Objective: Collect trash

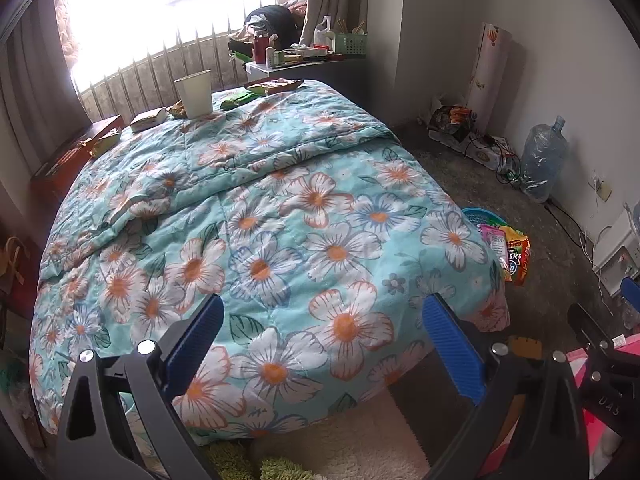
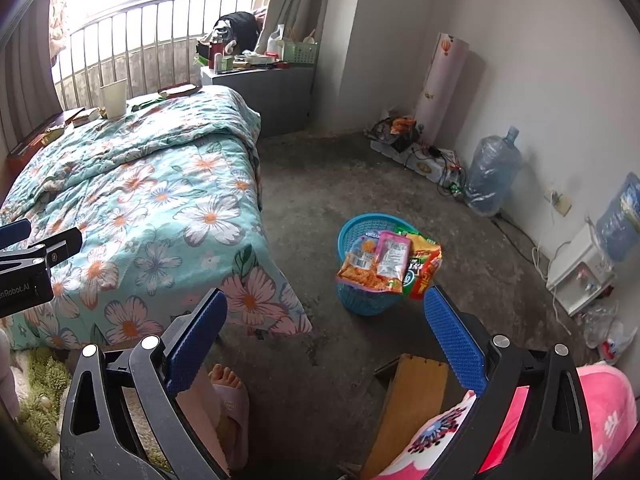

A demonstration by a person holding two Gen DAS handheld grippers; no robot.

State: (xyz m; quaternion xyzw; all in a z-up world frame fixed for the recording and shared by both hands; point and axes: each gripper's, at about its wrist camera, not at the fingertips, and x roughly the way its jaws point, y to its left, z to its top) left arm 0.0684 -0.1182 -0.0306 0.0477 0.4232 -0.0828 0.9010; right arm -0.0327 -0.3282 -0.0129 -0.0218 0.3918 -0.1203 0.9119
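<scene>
Snack wrappers (image 2: 380, 260) lie on the basket (image 2: 348, 232) on the floor (image 2: 320, 184), right of the bed (image 2: 152, 184).

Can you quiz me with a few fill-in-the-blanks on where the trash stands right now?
1. The snack wrappers are piled on top of the blue ____ on the floor.
2. The paper cup stands upright at the far end of the ____.
3. Both the left tool and the right tool are ____ and hold nothing.
4. The big water bottle stands against the ____.

Missing words: basket; bed; open; wall
</scene>
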